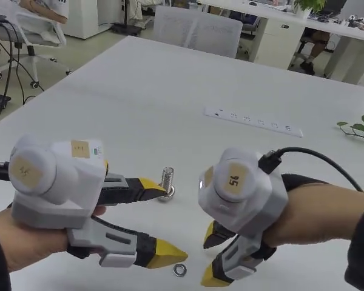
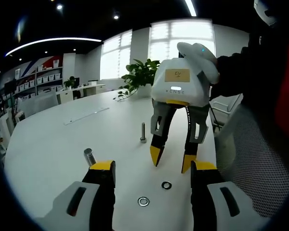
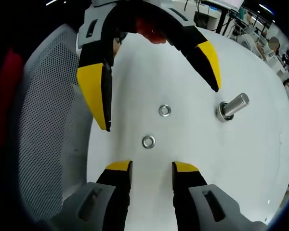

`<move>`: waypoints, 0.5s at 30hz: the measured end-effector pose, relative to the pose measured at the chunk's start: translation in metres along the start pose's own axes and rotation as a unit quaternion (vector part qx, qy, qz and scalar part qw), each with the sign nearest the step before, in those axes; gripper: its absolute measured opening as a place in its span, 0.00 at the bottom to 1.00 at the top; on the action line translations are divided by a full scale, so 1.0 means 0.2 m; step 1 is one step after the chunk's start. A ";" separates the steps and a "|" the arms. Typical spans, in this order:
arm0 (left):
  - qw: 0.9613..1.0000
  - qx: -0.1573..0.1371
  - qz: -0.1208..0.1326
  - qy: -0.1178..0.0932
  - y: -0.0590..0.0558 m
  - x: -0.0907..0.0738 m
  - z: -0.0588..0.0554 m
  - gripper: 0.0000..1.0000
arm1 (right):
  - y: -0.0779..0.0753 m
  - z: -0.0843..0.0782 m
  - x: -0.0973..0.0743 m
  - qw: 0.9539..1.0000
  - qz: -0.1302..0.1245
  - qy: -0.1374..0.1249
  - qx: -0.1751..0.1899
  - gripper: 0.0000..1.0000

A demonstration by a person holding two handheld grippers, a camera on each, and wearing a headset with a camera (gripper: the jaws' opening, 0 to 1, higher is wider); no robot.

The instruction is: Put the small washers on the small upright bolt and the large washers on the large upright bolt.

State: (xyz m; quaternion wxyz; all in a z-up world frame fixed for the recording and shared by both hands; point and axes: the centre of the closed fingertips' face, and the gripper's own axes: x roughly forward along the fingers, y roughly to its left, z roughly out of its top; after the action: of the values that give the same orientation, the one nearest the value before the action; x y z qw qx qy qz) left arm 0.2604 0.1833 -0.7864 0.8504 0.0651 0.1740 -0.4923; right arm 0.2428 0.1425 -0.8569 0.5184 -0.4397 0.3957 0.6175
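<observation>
Right gripper view: right tool [image 3: 151, 168], jaws apart and empty, poised above two flat steel washers [image 3: 148, 141] on the white counter [image 3: 260, 159], apparently aligning for pickup; large threaded steel bolt [image 3: 233, 106] at 2 o'clock; left tool [image 1: 171, 221] likewise spread, empty.

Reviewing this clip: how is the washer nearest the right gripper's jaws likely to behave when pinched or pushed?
That washer lies flat on the smooth white table, so it will probably skid if nudged and be hard to get under. It looks like a thin metal ring: likely rigid and light. Tipped onto its edge, it might roll.
</observation>
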 end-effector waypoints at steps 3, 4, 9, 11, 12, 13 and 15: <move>1.000 0.003 -0.003 0.008 -0.01 0.00 -0.01 0.63 | 0.00 0.02 0.00 1.000 0.001 -0.001 -0.004 0.34; 1.000 0.005 -0.005 0.012 -0.01 0.00 -0.02 0.63 | 0.00 0.02 0.01 1.000 0.002 -0.001 -0.006 0.34; 0.999 0.014 -0.014 0.032 -0.04 0.02 -0.05 0.62 | 0.00 0.04 0.01 1.000 0.004 -0.001 -0.012 0.34; 0.999 0.014 -0.017 0.039 -0.05 0.02 -0.07 0.63 | 0.00 0.05 0.02 1.000 0.005 -0.001 -0.014 0.34; 0.999 0.015 -0.018 0.041 -0.05 0.02 -0.07 0.63 | 0.00 0.05 0.02 1.000 0.006 0.000 -0.014 0.34; 0.999 0.014 -0.020 0.045 -0.05 0.02 -0.08 0.63 | 0.00 0.05 0.03 1.000 0.006 0.000 -0.016 0.34; 0.998 0.012 -0.023 0.052 -0.06 0.02 -0.10 0.64 | 0.01 0.06 0.03 1.000 0.007 0.000 -0.018 0.34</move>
State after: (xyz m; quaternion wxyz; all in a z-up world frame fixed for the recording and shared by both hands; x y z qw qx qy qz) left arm 0.2485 0.1794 -0.8052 0.8278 0.0973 0.2137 -0.5095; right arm 0.2390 0.1562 -0.8595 0.5062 -0.4459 0.3875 0.6284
